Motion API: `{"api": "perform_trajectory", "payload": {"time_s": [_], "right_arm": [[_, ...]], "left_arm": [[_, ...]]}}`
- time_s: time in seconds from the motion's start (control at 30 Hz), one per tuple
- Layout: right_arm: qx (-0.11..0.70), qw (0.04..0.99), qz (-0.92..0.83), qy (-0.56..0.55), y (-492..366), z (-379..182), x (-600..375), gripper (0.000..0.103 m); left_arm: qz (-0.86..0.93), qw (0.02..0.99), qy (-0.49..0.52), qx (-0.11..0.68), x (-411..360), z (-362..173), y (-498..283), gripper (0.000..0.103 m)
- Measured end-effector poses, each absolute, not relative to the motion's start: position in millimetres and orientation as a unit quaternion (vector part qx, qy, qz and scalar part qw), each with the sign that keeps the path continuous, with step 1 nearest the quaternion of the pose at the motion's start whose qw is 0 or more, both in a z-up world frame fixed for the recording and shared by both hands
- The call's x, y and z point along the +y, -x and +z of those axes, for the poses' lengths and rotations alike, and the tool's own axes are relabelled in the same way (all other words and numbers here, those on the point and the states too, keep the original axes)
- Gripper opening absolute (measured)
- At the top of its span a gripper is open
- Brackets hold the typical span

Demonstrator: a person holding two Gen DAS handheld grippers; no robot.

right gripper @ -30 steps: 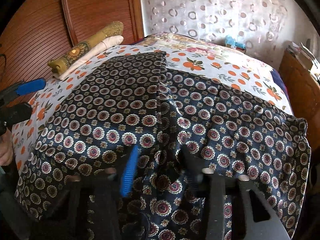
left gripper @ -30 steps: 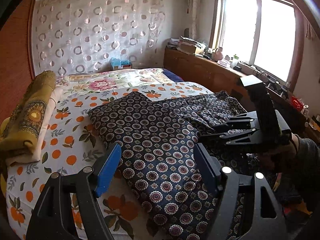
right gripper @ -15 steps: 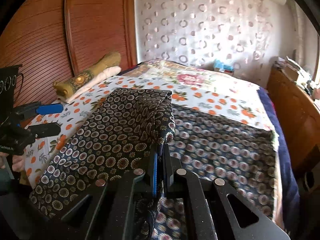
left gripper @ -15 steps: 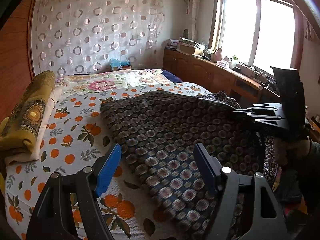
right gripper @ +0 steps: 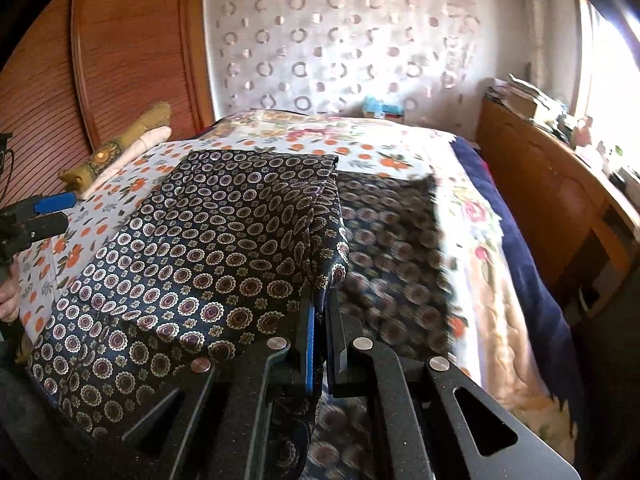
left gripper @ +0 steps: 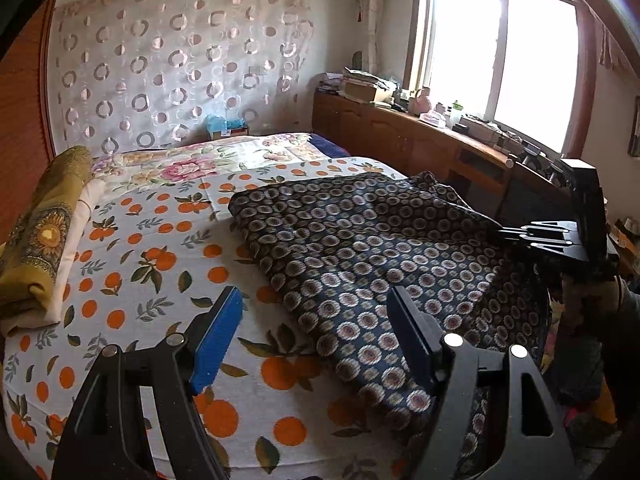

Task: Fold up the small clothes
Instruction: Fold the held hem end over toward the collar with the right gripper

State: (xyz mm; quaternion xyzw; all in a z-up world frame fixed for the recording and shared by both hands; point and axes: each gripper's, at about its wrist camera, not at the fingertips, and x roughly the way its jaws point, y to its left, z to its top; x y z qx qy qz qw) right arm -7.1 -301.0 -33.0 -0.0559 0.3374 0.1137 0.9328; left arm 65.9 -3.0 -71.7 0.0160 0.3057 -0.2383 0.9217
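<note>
A dark navy garment with round flower medallions [left gripper: 360,248] lies on the orange-print bed sheet [left gripper: 152,256]. My right gripper [right gripper: 320,320] is shut on a fold of the garment [right gripper: 208,240] and holds it lifted, the fabric stretched towards the bed; it also shows in the left wrist view [left gripper: 516,236] at the garment's right edge. My left gripper [left gripper: 316,336] is open and empty, low over the garment's near left edge. It shows at the left of the right wrist view [right gripper: 44,212].
A rolled yellow and cream blanket [left gripper: 44,232] lies along the bed's left side by the wooden headboard [right gripper: 112,40]. A wooden sideboard [left gripper: 432,148] with clutter runs under the window on the right. A blue box [left gripper: 224,126] stands at the far wall.
My right gripper closed on the garment, lifted the fold and pulled it right and back. The garment's far corner slid right across the sheet. My left gripper stayed open and almost still.
</note>
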Motion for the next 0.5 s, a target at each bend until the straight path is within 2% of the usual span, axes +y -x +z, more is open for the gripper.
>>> {"api": "perform_trajectory", "payload": {"time_s": [0.5], "right_arm": [[0.347, 0.934, 0.055, 0.058, 62, -21, -302, 0.004]], "left_arm": [[-0.253, 0.915, -0.023, 0.314, -21, -77, -69, 0.075]]}}
